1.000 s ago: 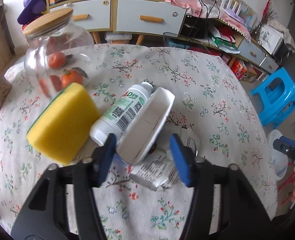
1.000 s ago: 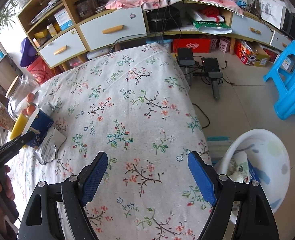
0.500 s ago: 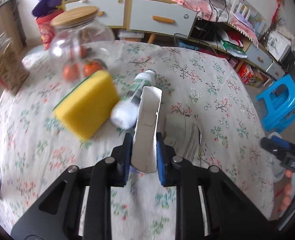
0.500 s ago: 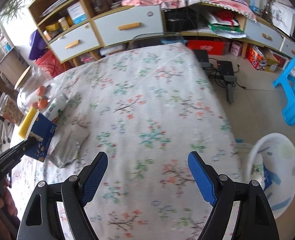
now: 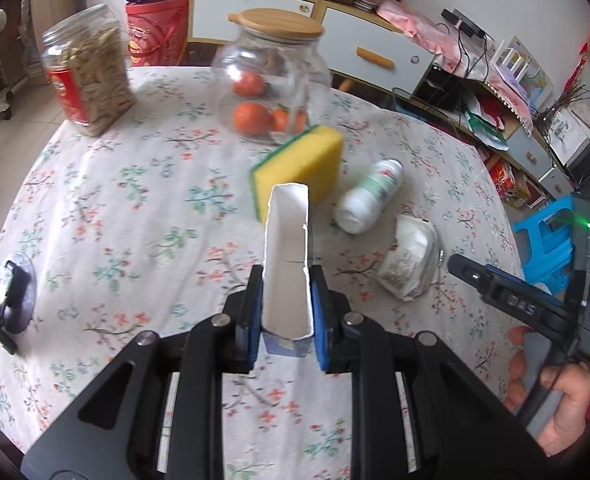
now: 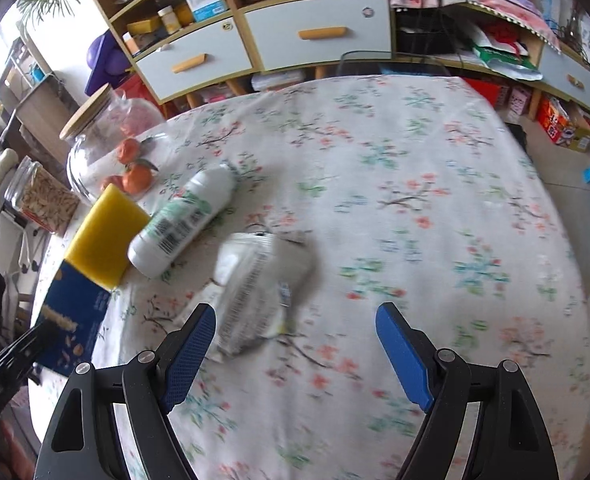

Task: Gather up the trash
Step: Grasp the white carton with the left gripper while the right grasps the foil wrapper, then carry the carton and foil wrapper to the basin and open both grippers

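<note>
Carton (image 5: pixel 287 264) between left gripper (image 5: pixel 287 308) pads (clamped)

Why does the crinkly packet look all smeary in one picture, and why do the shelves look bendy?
Right wrist view: the crumpled packet and tablecloth are smeared by motion blur, while the right gripper stays sharp. Left wrist view: sharper, and the packet's print is clearer. Both views: the fisheye lens bends the shelves and darkens the corners.

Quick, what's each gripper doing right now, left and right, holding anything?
Left gripper: jaws shut on the open carton, lifted off the table.
Right gripper: jaws open, holding nothing, above the crumpled wrapper.
</note>
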